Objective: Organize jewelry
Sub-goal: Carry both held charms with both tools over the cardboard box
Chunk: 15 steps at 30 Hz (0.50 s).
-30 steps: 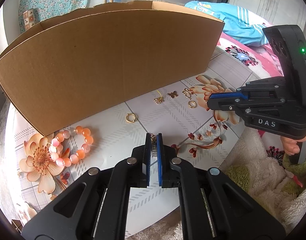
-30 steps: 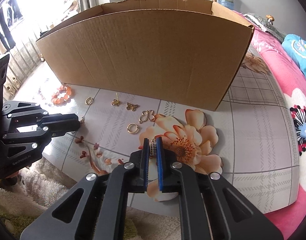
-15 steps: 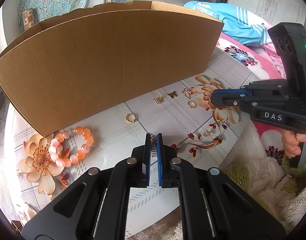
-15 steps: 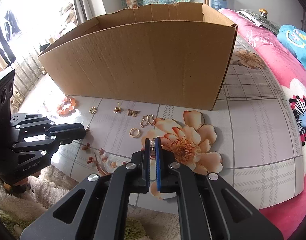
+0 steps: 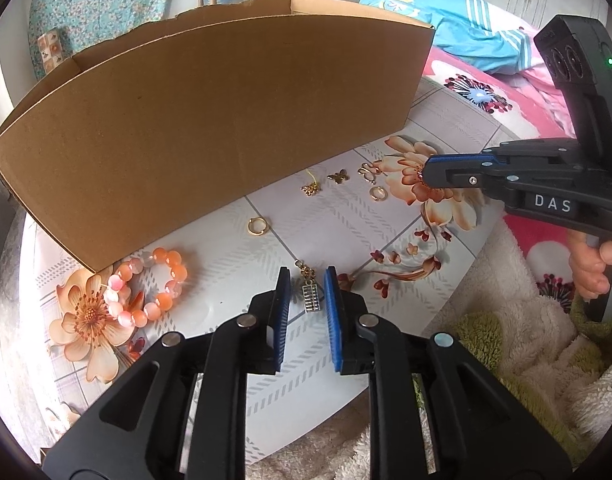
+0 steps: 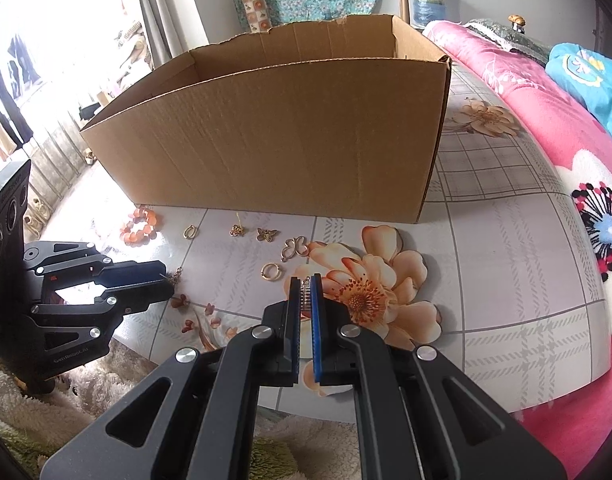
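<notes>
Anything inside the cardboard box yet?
From the right wrist view, the cardboard box is open-topped, and only its bare inner walls show. Its floor is hidden behind the near wall, so I cannot tell whether any jewelry is inside. The bead bracelet lies outside on the table.

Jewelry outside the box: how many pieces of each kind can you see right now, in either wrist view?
Orange bead bracelet: 1
Gold hoops: 2
Gold flower charm: 1
Gold butterfly charms: 2
Abacus-style pendants: 2
Total: 8

A home bedroom: pink floral bedspread, curtains, hanging clothes.
</notes>
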Tool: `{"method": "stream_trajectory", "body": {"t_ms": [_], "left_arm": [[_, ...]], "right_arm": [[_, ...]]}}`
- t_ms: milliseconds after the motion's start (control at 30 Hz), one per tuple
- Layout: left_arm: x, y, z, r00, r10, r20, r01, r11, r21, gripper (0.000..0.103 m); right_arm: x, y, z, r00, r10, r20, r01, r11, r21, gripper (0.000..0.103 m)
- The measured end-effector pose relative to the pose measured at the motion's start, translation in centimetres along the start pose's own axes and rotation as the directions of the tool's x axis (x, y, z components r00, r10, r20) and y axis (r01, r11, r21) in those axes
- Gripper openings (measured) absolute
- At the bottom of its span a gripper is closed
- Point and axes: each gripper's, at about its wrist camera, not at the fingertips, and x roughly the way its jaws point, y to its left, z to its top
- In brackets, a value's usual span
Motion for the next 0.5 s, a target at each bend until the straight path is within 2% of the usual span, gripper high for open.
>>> {"method": "stream_trajectory", "body": {"t_ms": [33,100,200,300,500], "left_arm": [[0.1,-0.2,0.1,1.000,0.010,-0.002,-0.010,1.000,0.009,0.015],[0.3,-0.5,0.2,0.999,0.053,-0.007,-0.053,0.998,0.033,0.006],[0.4,-0.7,0.5,0.998,0.062,-0.015,-0.061,0.996,0.059,0.006],[0.2,-0.4,0.5,0.999,0.035,-0.010,-0.035,0.999,0.041,0.006],[-3.4,0.4,1.2,0.997,-0.018,0.077,0.017,1.000,0.016,0.006]], "right_arm": [[-0.1,0.0,0.0,1.000,0.000,0.003,0.000,1.000,0.003,0.005],[-0.2,-0.1,-0.1,1.000,0.001,0.008,-0.001,1.000,0.009,0.005],[-0.4,-0.3,-0.2,1.000,0.001,0.017,-0.001,1.000,0.019,0.005],[-0.7,-0.4,-0.3,1.000,0.003,0.030,-0.004,1.000,0.025,0.005],[-2.2,-0.1,0.3,0.997,0.013,0.070,-0.014,1.000,0.014,0.005]]}}
